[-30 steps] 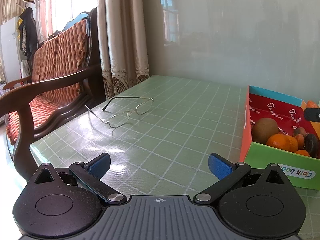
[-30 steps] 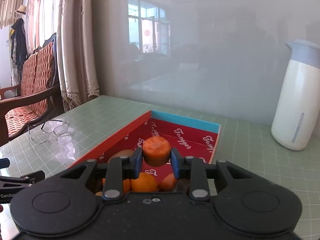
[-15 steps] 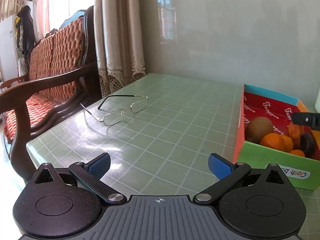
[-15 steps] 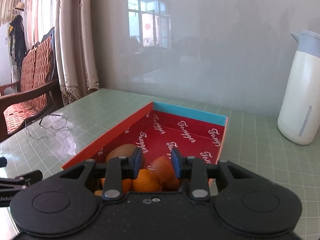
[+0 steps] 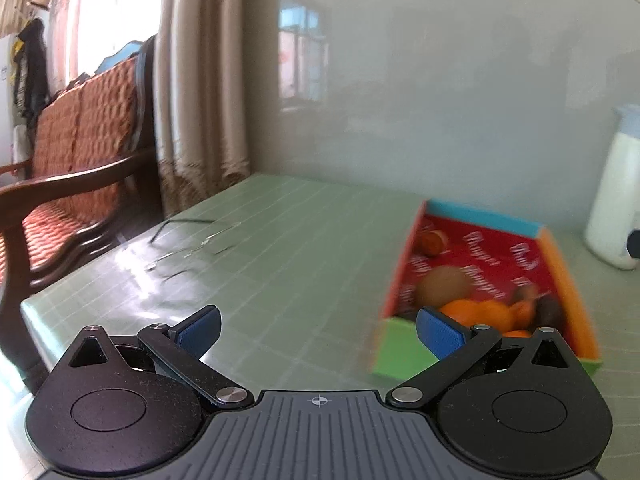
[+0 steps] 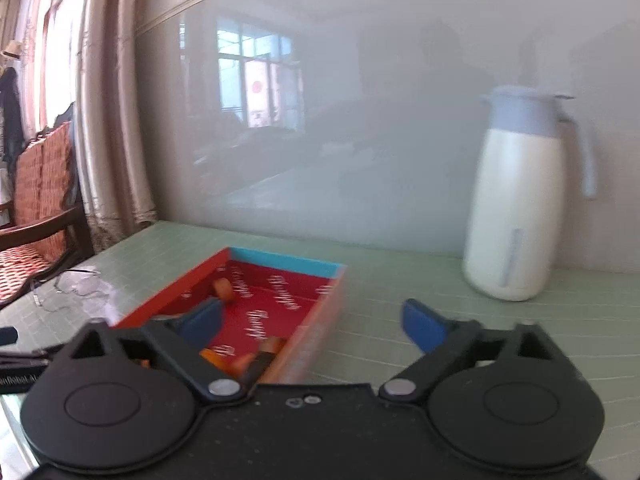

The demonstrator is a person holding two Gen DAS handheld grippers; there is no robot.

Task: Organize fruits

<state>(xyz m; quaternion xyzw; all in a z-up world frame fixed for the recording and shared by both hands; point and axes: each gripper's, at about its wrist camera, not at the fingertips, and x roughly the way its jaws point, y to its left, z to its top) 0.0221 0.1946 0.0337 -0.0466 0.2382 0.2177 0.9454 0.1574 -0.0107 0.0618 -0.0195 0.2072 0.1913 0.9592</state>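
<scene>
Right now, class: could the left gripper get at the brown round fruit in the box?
Probably yes. The left gripper is open and empty, the box has no lid, and the brown fruit lies uncovered just behind the oranges.

- Our right gripper (image 6: 312, 320) has its blue pads (image 6: 420, 322) spread wide, nothing between them.
- It hangs over the green checked table (image 6: 500, 332), left pad over the box (image 6: 280, 268), right pad past the box's right wall.
- Box: red lining with white script, blue far wall. Frame is motion-blurred.
- One orange fruit (image 6: 223, 290) lies near the far left wall; more orange pieces (image 6: 240, 356) sit at the near end, partly hidden behind our linkage.
- White jug (image 6: 520, 200) with a grey-blue lid stands upright to the right, well apart from the box.
- Glasses (image 6: 76, 286) lie on the table far left.
- Left gripper's tip (image 6: 16, 356) shows at the left edge.
</scene>
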